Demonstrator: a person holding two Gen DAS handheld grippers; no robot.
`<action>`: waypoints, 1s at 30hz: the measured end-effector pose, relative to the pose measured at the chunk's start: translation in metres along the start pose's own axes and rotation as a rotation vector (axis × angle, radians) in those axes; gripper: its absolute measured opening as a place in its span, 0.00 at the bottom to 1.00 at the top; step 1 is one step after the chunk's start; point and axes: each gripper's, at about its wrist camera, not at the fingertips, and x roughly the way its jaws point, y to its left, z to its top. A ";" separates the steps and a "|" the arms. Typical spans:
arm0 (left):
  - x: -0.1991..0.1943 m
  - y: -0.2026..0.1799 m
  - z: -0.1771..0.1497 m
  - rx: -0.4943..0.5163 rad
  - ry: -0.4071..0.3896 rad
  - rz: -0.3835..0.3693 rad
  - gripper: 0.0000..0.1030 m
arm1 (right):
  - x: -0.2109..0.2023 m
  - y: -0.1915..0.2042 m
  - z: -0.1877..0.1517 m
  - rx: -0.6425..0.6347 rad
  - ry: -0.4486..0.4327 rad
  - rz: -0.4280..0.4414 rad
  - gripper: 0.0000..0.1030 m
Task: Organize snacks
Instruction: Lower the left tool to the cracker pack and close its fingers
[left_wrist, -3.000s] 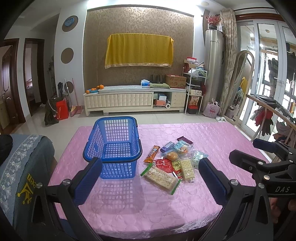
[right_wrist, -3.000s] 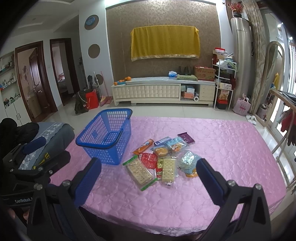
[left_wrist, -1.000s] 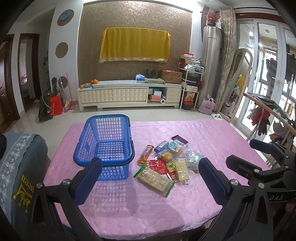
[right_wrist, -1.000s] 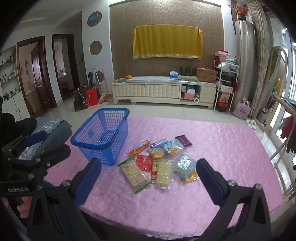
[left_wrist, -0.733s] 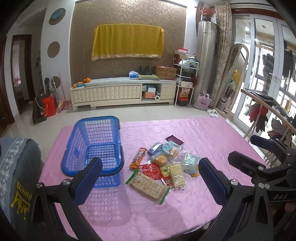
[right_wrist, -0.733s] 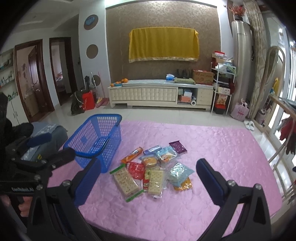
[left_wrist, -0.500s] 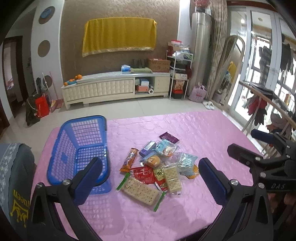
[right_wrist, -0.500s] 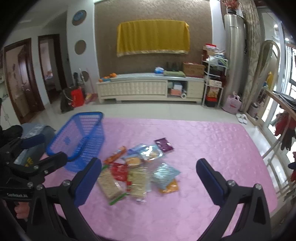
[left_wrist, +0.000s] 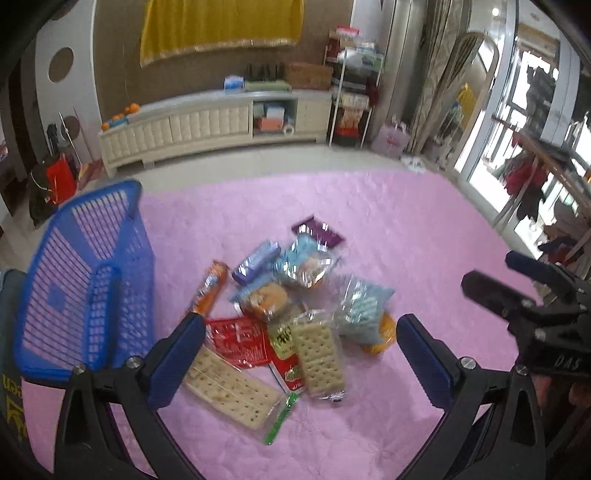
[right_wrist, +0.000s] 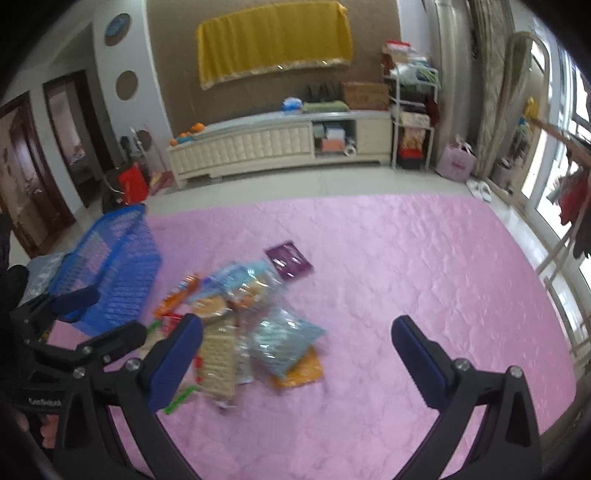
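A pile of snack packets (left_wrist: 291, 314) lies on the pink tablecloth (left_wrist: 406, 229): cracker packs (left_wrist: 321, 354), a red packet (left_wrist: 240, 341), an orange bar (left_wrist: 208, 288), a purple packet (left_wrist: 319, 232). An empty blue basket (left_wrist: 85, 288) stands to their left. My left gripper (left_wrist: 301, 358) is open, hovering above the near side of the pile. My right gripper (right_wrist: 297, 352) is open and empty over the pile's right edge (right_wrist: 280, 343). The basket also shows in the right wrist view (right_wrist: 110, 269).
The other gripper shows at the right edge of the left wrist view (left_wrist: 535, 306) and at the left edge of the right wrist view (right_wrist: 62, 350). A chair back (left_wrist: 7, 350) stands at the table's left. A white cabinet (right_wrist: 273, 144) lines the far wall.
Both grippers have moved forward and to the right, closer to the snack pile. The basket has slid toward the left of both views. Nothing has been grasped.
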 end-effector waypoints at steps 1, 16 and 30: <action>0.008 -0.001 -0.002 0.002 0.019 0.000 0.98 | 0.006 -0.004 -0.004 0.001 0.006 -0.019 1.00; 0.104 -0.006 -0.030 -0.008 0.275 -0.012 0.75 | 0.069 -0.037 -0.035 0.033 0.141 -0.010 1.00; 0.114 -0.006 -0.041 -0.040 0.303 -0.016 0.43 | 0.072 -0.045 -0.043 0.069 0.179 0.012 1.00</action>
